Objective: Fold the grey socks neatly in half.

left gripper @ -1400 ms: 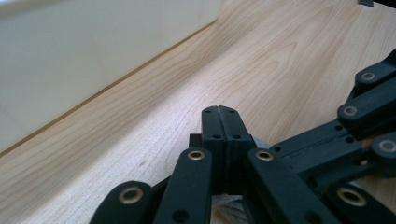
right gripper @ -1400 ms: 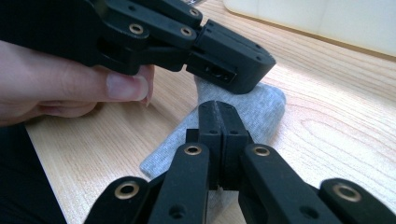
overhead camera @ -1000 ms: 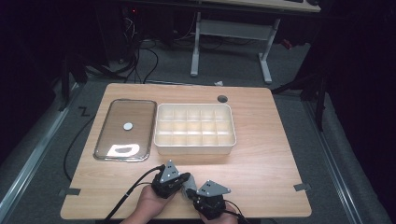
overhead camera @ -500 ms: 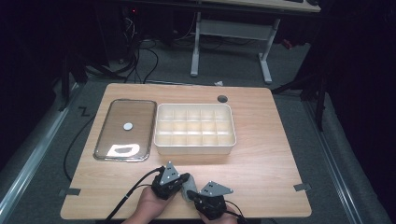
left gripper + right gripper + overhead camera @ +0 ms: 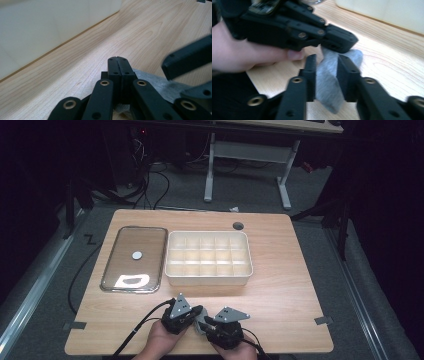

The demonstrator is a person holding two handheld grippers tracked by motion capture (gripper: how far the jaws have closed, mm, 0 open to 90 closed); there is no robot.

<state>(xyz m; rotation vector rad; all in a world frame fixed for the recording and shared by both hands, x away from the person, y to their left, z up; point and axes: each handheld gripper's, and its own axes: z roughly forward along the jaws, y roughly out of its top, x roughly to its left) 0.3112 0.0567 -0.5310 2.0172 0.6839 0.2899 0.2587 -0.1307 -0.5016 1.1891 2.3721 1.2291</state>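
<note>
Right gripper view shows the left gripper (image 5: 337, 42) pinching a grey cloth (image 5: 329, 82) while the right gripper (image 5: 325, 75), jaws narrowly apart, straddles it, likely needing to close for a handover.

Looks like a lab or test room: wooden table (image 5: 280, 285) on grey carpet (image 5: 320, 205), dark surroundings, tangled cables (image 5: 150, 180) far left, metal desk legs (image 5: 210, 170) beyond.
</note>
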